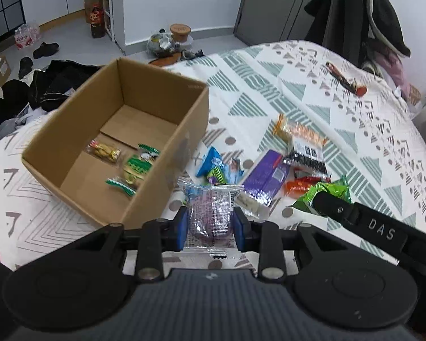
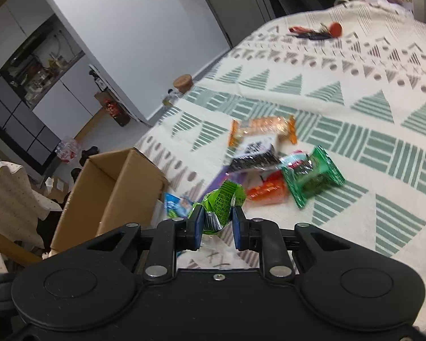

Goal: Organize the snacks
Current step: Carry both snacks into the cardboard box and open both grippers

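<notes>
Left gripper fingers closed on a purple snack packet, cardboard box at 10 o'clock; right gripper fingers clamp a green snack packet.

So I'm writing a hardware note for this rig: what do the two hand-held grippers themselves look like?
Both look alike: matte black bodies with two round disc housings, black linkage arms with silver pivot bolts, and blue pads on the fingers. The left hand-held gripper has a ribbed grey centre plate. The right hand-held gripper, seen side-on in the left wrist view, carries white "DAS" lettering. No cables or sleeves show.
</notes>
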`<state>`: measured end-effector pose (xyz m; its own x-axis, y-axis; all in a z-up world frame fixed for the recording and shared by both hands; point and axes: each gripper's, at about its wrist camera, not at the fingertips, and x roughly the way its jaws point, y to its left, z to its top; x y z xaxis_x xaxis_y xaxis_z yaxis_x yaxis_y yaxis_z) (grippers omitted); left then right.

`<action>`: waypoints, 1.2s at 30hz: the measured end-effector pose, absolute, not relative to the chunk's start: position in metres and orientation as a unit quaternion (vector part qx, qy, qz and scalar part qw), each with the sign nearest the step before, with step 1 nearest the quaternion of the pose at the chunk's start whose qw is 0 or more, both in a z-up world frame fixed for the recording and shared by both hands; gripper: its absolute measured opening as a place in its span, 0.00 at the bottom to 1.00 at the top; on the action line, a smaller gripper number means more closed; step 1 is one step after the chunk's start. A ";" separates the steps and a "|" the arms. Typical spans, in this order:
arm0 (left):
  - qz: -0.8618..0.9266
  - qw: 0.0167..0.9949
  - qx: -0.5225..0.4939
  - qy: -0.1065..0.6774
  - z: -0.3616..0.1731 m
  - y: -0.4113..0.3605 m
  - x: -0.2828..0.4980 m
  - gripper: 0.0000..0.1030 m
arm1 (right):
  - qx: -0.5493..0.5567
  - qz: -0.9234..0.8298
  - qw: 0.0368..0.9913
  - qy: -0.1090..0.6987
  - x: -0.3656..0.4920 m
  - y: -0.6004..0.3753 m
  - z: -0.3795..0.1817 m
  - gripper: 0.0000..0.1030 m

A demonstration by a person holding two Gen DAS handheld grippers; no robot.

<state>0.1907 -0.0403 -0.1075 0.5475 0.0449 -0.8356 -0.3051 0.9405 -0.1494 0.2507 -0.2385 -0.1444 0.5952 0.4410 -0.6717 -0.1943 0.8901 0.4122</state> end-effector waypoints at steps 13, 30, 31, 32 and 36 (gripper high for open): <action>0.118 0.878 -0.166 0.433 -0.078 -0.004 0.183 0.31 | 0.135 0.212 0.893 0.374 0.238 -0.204 -0.109 0.20; 0.146 0.874 -0.204 0.416 -0.074 0.062 0.184 0.31 | 0.106 0.237 0.892 0.371 0.235 -0.141 -0.100 0.20; 0.148 0.873 -0.206 0.416 -0.074 0.066 0.185 0.31 | 0.105 0.239 0.891 0.371 0.236 -0.137 -0.100 0.20; 0.151 0.872 -0.208 0.417 -0.075 0.071 0.185 0.31 | 0.104 0.240 0.891 0.372 0.236 -0.134 -0.100 0.20; 0.154 0.864 -0.220 0.426 -0.078 0.085 0.188 0.31 | 0.099 0.249 0.888 0.374 0.237 -0.119 -0.099 0.20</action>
<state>0.1875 0.0853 -0.0780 0.5888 0.0789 -0.8044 -0.4539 0.8557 -0.2484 0.2366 -0.1188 -0.0986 0.5968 0.5157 -0.6147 -0.3681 0.8567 0.3613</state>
